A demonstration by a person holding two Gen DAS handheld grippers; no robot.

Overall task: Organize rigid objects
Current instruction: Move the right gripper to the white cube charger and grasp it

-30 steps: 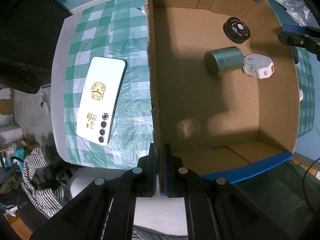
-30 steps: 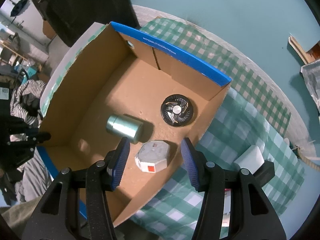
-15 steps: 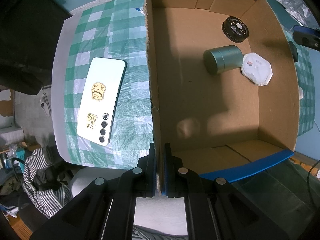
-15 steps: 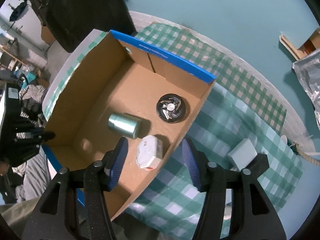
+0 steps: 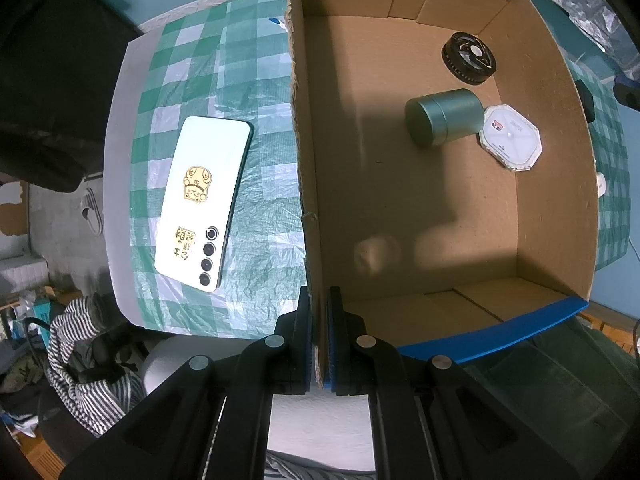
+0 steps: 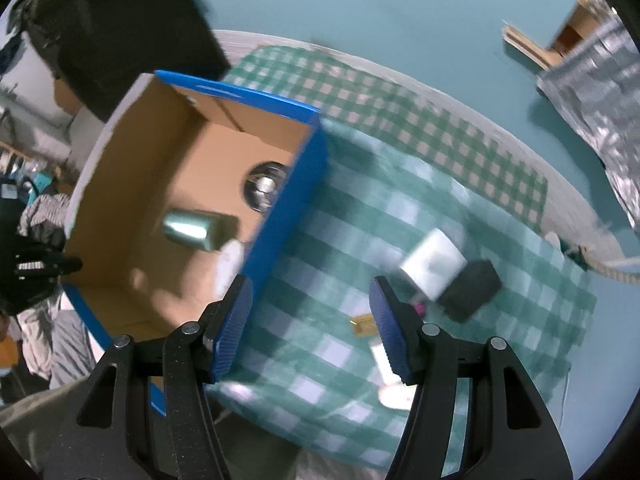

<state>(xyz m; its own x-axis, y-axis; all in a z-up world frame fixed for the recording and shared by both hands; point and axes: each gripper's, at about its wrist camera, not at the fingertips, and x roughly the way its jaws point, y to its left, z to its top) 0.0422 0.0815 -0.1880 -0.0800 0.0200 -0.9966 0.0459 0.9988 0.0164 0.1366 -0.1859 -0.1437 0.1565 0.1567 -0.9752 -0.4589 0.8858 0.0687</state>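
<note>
While the left gripper (image 5: 319,336) clamps the brown cardboard box's (image 5: 303,184) near wall, the right gripper (image 6: 310,322) hangs wide open, empty, above the green checked tablecloth (image 6: 360,208); a green metal tin (image 5: 444,116), white octagonal case (image 5: 512,142) and black round fan (image 5: 469,59) lie toward the box's far corner.

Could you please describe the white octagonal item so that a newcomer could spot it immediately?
Look inside the open cardboard box on the checked cloth. Three things lie on its floor: a black round fan, a green tin on its side, and, touching the tin, the octagonal box, the only flat white one.

Black hand-held gripper (image 6: 312,320) arms, silver screws, ribbed blue pads (image 6: 390,332).
</note>
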